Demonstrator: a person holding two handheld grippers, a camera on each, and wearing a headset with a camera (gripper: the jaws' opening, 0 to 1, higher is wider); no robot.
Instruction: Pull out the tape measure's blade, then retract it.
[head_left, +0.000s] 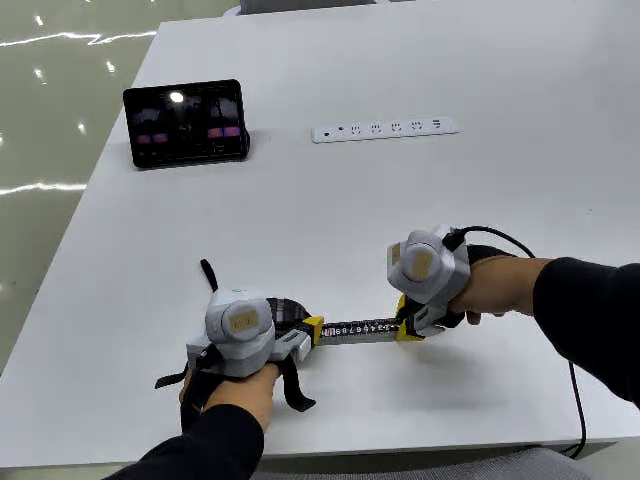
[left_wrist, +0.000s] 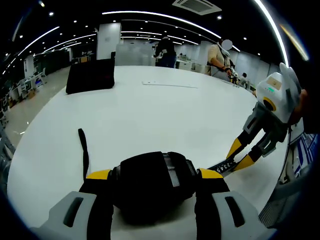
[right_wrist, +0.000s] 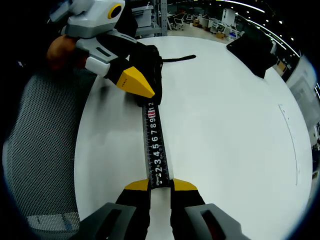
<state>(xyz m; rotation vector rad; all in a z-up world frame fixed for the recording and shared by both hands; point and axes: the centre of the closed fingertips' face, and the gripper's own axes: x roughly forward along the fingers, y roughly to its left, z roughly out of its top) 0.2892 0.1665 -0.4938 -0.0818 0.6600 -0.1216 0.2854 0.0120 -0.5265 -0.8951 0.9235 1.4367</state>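
Tape measure (left_wrist: 150, 192), rounded, black, clamped in left gripper (left_wrist: 155, 175), right gripper (right_wrist: 160, 185) pinching flat blade (right_wrist: 154, 145)

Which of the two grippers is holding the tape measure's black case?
The left gripper, jaws shut around the black case; the right gripper instead pinches the end of the pulled-out blade.

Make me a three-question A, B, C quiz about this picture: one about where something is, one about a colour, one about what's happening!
1. Where is the power strip? A) on the table, right of the tablet B) on the floor C) on a chair
2. The tape measure's case is: A) red B) black C) white
3. The blade is: A) all inside B) snapped C) partly out

A: it lies on the table beside the tablet. B: the left gripper clamps a black case. C: its numbers run to the right gripper.
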